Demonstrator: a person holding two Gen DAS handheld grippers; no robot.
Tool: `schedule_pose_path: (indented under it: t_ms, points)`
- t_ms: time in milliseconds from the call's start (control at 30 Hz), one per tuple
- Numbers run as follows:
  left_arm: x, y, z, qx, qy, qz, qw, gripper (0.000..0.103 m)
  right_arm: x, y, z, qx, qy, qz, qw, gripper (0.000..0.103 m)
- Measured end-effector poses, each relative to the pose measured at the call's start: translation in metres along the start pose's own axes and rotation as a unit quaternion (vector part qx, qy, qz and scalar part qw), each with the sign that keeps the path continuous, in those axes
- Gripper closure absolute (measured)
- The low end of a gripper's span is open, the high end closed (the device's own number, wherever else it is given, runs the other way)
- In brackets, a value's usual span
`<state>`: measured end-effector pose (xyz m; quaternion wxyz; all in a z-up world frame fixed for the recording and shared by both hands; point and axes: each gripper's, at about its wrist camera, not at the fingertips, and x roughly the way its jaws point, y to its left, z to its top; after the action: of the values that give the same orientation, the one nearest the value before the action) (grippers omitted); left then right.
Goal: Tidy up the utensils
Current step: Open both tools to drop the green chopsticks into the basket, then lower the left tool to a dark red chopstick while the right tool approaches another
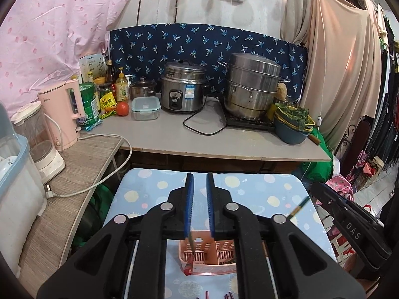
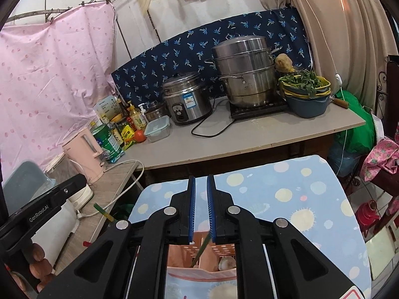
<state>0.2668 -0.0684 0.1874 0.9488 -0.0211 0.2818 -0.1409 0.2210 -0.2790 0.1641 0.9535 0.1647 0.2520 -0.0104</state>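
Note:
A pink slotted utensil basket (image 1: pixel 208 255) stands on the blue dotted table (image 1: pixel 261 189), under both grippers. My left gripper (image 1: pixel 199 182) has its jaws slightly apart; a red-tipped chopstick (image 1: pixel 190 251) lies against its left pad and hangs over the basket's front rim. My right gripper (image 2: pixel 201 182), its jaws also narrowly apart, holds a green chopstick (image 2: pixel 200 250) at its right pad, pointing down into the basket (image 2: pixel 199 251). The right gripper (image 1: pixel 349 219) also shows in the left wrist view with the green chopstick's top (image 1: pixel 300 205). More dark red chopstick ends (image 1: pixel 228 295) lie in front of the basket.
A grey counter (image 1: pixel 224 139) behind the table holds a rice cooker (image 1: pixel 183 89), a stacked steel steamer (image 1: pixel 251 86), a bowl of greens (image 1: pixel 294 122), a lidded box (image 1: pixel 146 107) and bottles. A pink kettle (image 1: pixel 63 112) and a blender stand on the left wooden shelf (image 1: pixel 82 164).

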Motion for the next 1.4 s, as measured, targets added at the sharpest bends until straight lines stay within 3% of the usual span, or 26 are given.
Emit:
schedule_pose_path:
  t_ms: [67, 333, 567, 700, 833, 1133, 1400]
  points:
    - [-0.001, -0.001, 0.000, 0.000, -0.002, 0.002, 1.0000, 0.082, -0.003, -0.001, 0.000, 0.001, -0.002, 0.001, 1.000, 0.092]
    - [-0.027, -0.005, -0.012, 0.007, -0.002, 0.003, 1.0000, 0.074, -0.035, 0.002, -0.017, -0.019, 0.004, 0.006, 1.000, 0.092]
    - [-0.058, -0.004, -0.060, 0.019, 0.021, -0.006, 0.9996, 0.070, -0.070, -0.002, -0.078, -0.030, 0.052, 0.019, 0.998, 0.092]
    - [-0.073, -0.004, -0.094, 0.029, 0.036, -0.006, 0.9989, 0.070, -0.085, -0.006, -0.121, -0.043, 0.085, 0.003, 0.995, 0.092]
    - [-0.081, -0.005, -0.131, 0.046, 0.059, 0.004, 0.9972, 0.070, -0.096, -0.013, -0.165, -0.048, 0.127, -0.003, 0.991, 0.092]
    - [-0.077, 0.002, -0.221, 0.058, 0.151, 0.016, 0.9867, 0.070, -0.101, -0.026, -0.254, -0.052, 0.220, -0.018, 0.974, 0.092]
    - [-0.074, 0.008, -0.269, 0.044, 0.206, 0.023, 0.9773, 0.070, -0.097, -0.026, -0.302, -0.046, 0.266, -0.014, 0.963, 0.092]
